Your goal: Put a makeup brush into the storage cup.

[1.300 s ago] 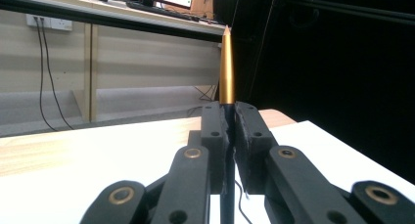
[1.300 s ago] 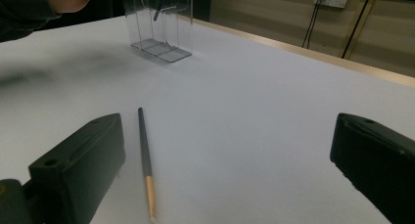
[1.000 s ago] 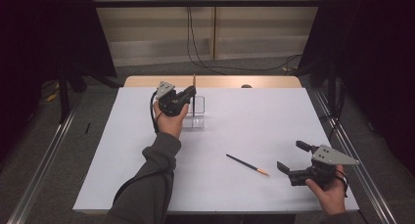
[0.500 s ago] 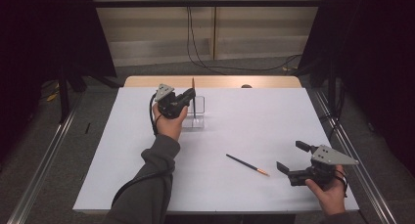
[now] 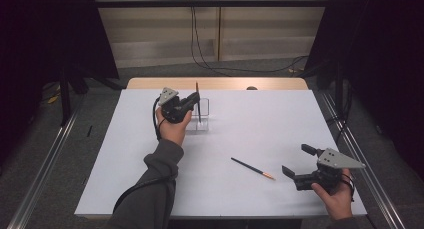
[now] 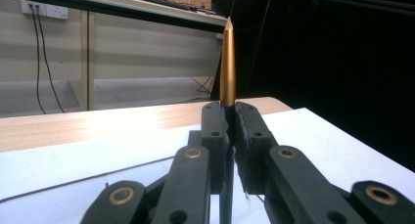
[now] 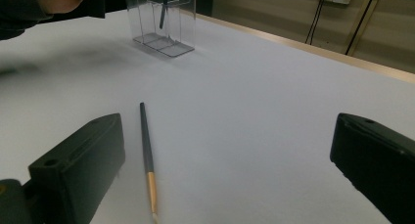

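My left gripper (image 5: 194,102) is at the far left-middle of the white table and is shut on a slim dark pen (image 5: 198,100). The pen stands upright, its gold pointed end (image 6: 227,62) rising above the closed jaws of my left gripper (image 6: 230,114). Its lower shaft (image 7: 162,12) reaches down into a clear plastic holder (image 5: 204,120). A second dark pen with a gold end (image 5: 252,168) lies flat near the front right. My right gripper (image 5: 296,160) rests just right of it, open with nothing between its jaws. In the right gripper view that pen (image 7: 146,148) lies beside the left jaw of the open gripper (image 7: 227,133).
The white sheet (image 5: 280,119) covers the table; a bare wooden strip (image 5: 220,83) runs along the far edge. Cables (image 5: 220,39) hang down the back wall. The clear holder (image 7: 164,23) has several compartments. Metal rails (image 5: 40,174) flank the table on the floor.
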`<state>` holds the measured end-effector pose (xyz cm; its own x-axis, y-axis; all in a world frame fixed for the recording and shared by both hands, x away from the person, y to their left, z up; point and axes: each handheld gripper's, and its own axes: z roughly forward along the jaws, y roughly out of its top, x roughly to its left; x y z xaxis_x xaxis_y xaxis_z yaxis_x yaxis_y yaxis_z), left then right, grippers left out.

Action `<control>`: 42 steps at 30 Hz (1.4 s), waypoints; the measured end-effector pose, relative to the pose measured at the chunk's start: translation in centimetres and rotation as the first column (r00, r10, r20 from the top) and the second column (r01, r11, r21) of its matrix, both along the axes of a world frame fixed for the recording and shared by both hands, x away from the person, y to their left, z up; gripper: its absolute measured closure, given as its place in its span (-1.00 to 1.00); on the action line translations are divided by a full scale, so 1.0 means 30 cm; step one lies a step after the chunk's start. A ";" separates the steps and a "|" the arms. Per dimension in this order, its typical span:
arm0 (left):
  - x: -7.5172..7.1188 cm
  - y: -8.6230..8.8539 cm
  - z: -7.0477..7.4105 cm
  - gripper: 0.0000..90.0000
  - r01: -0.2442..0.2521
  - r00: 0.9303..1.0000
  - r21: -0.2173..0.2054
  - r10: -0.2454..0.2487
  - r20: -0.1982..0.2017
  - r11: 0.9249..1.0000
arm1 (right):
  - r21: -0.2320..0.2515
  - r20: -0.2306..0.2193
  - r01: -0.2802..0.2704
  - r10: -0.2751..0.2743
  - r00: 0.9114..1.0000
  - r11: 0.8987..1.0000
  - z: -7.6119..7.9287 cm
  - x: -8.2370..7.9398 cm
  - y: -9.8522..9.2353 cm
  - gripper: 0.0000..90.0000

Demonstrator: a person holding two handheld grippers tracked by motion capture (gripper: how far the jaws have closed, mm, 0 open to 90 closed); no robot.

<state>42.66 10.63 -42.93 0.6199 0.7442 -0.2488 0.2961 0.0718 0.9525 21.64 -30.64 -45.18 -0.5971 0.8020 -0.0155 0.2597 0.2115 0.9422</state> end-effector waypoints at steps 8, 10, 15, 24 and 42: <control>-0.008 0.003 0.000 0.86 0.002 1.000 0.006 -0.002 0.000 1.000 | 0.002 0.001 0.003 -0.003 1.000 1.000 0.001 0.000 0.002 -1.00; -0.008 0.003 -0.002 0.86 0.000 1.000 -0.002 0.000 0.003 1.000 | 0.001 0.002 0.001 -0.001 1.000 1.000 0.001 0.001 0.002 -1.00; -0.012 0.002 -0.008 0.86 0.005 1.000 0.000 -0.005 0.000 1.000 | -0.003 0.001 0.003 -0.003 1.000 1.000 0.001 0.001 0.003 -1.00; -0.011 0.004 -0.017 0.86 0.005 1.000 0.010 -0.005 -0.008 1.000 | -0.003 0.001 0.000 0.000 1.000 1.000 0.001 0.001 0.002 -1.00; -0.013 -0.004 -0.032 0.86 0.010 1.000 0.025 -0.010 -0.023 1.000 | -0.006 -0.004 0.002 -0.002 1.000 1.000 0.001 0.000 0.001 -1.00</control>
<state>42.27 10.50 -43.90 0.6219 0.7440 -0.2444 0.3180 0.0452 0.9470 21.65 -30.60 -45.16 -0.5956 0.8031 -0.0180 0.2635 0.2165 0.9400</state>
